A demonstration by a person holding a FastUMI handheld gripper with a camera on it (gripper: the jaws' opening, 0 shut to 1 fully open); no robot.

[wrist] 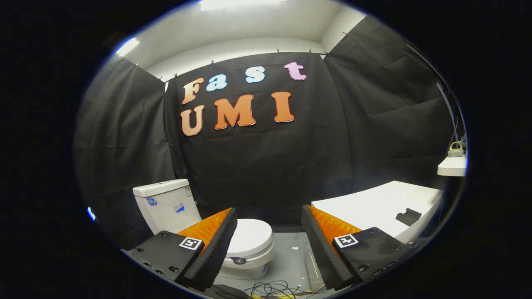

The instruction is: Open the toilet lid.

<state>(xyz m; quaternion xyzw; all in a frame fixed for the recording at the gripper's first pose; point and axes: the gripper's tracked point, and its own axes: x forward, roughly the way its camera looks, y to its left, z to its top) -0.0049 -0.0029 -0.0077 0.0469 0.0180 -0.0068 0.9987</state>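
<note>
One toilet [249, 249] stands on the floor, with one tank [166, 205] and one lid [249, 237], which lies down. One gripper [269, 243] shows two fingers [216, 245], spread wide with nothing between them, and each finger carries one square marker [190, 243], two in all. One white table [374, 205] has one dark object [408, 216] on it. One small shelf [452, 167] bears one object too small to identify. One tangle of cables [270, 288] lies on the floor. Two ceiling lights [126, 46] glow.
</note>
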